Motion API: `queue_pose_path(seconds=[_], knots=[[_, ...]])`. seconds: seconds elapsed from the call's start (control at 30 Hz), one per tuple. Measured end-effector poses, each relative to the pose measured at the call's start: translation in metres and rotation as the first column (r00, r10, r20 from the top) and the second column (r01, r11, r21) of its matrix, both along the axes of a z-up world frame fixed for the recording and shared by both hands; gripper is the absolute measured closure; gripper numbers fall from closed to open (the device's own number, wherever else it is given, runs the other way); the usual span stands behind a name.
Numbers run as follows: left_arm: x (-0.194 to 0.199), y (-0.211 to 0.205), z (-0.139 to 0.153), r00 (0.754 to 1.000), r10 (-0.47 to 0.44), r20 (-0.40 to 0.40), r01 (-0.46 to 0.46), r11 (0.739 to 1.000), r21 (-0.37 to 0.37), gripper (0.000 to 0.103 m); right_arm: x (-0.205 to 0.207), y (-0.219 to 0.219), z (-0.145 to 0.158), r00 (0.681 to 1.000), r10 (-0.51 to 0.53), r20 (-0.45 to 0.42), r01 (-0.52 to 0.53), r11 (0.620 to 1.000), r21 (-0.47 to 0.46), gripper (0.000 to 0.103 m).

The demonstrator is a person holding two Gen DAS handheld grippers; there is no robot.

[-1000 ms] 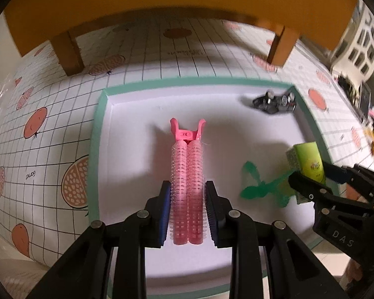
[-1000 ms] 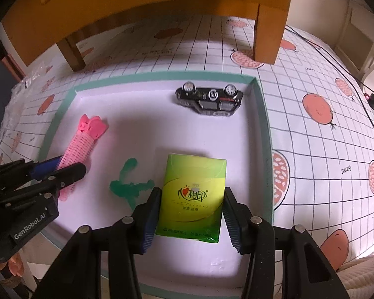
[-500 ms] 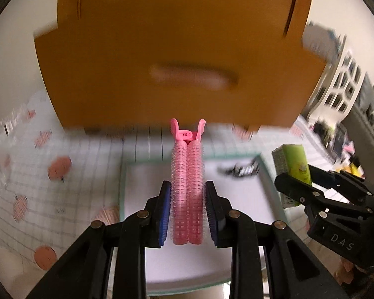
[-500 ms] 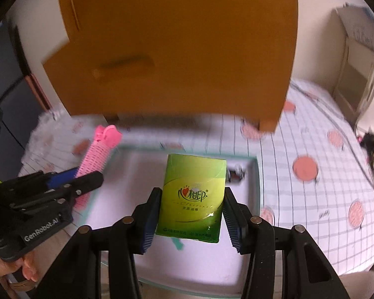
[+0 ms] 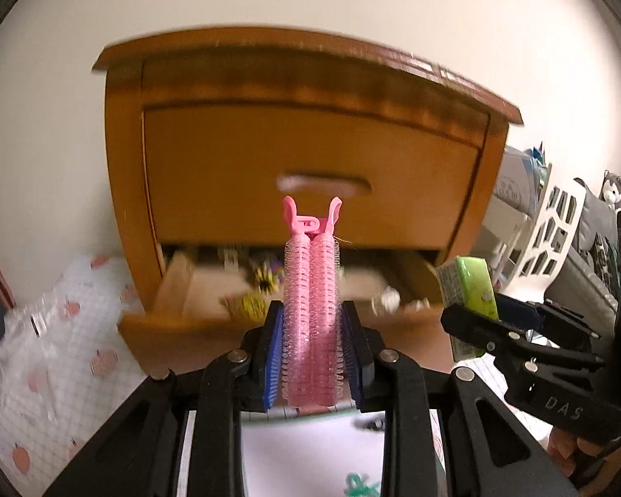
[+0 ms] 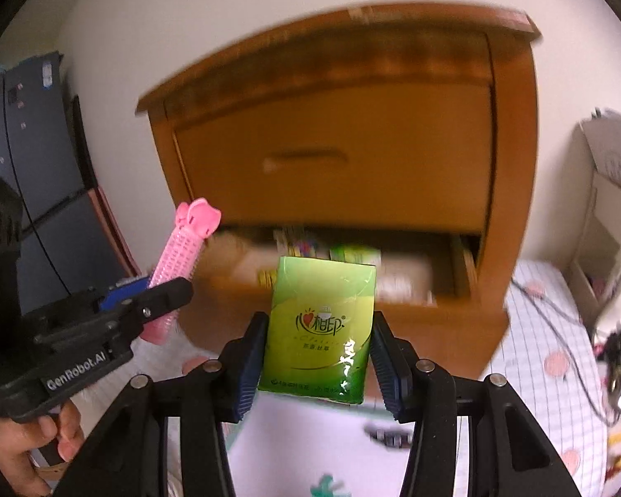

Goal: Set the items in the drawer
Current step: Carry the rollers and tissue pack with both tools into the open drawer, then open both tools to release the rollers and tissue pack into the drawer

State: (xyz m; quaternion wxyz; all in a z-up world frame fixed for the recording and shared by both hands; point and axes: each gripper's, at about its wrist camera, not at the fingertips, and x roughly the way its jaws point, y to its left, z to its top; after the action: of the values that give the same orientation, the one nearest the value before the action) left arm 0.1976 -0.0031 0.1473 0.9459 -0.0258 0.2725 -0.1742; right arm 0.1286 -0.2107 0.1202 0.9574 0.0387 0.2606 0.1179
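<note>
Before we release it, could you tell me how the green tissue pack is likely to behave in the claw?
The green tissue pack probably squashes: its glossy wrapper wrinkles near the pads. It is likely light and perhaps slippery. Flat-sided, it shouldn't roll.

I can't make out the things inside the open drawer [image 6: 397, 290]; they are all blurry. The toy car [image 6: 387, 435] is a smear, and the green thing [image 6: 327, 486] is cut off below.

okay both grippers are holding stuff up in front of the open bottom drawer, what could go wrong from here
The open lower drawer already looks crowded, so the green tissue pack or pink hair roller may land on other items or catch its front edge. The two grippers sit close together and could bump. The soft pack may also slip from its jaws.
</note>
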Motion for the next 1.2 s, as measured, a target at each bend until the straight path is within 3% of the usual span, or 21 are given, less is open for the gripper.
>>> queue_pose_path(seconds=[0.17, 0.33, 0.57, 0.8, 0.93, 1.1, 1.2], knots=[[0.026, -0.001, 0.023, 0.999, 0.015, 0.029, -0.015, 1.0, 0.014, 0.075, 0.028, 0.001, 0.03, 1.0, -0.004, 0.02, 0.004, 1.0, 0.006, 0.052], [0.048, -0.003, 0.02, 1.0, 0.027, 0.005, -0.028, 0.998, 0.053, 0.075, 0.052, 0.005, 0.042, 1.0, -0.02, 0.0, 0.02, 1.0, -0.003, 0.052], [0.084, 0.005, -0.01, 0.988, 0.091, -0.121, -0.089, 0.996, 0.023, 0.075, 0.085, 0.012, 0.024, 0.994, -0.027, -0.102, 0.023, 0.999, -0.034, 0.052], [0.093, 0.005, -0.02, 0.982, 0.107, -0.156, -0.102, 0.994, 0.041, 0.075, 0.103, 0.024, 0.018, 0.989, -0.042, -0.139, 0.033, 0.997, -0.067, 0.05], [0.09, 0.007, -0.018, 0.981, 0.105, -0.162, -0.1, 0.994, 0.042, 0.057, 0.109, 0.03, 0.017, 0.988, -0.036, -0.151, 0.026, 0.997, -0.072, 0.05], [0.092, 0.003, -0.023, 0.981, 0.104, -0.161, -0.096, 0.994, 0.061, 0.048, 0.106, 0.022, 0.013, 0.984, -0.051, -0.17, 0.039, 0.997, -0.073, 0.043], [0.093, 0.005, -0.025, 0.979, 0.117, -0.166, -0.108, 0.992, 0.067, 0.031, 0.108, 0.022, 0.009, 0.981, -0.057, -0.185, 0.043, 0.996, -0.082, 0.038]])
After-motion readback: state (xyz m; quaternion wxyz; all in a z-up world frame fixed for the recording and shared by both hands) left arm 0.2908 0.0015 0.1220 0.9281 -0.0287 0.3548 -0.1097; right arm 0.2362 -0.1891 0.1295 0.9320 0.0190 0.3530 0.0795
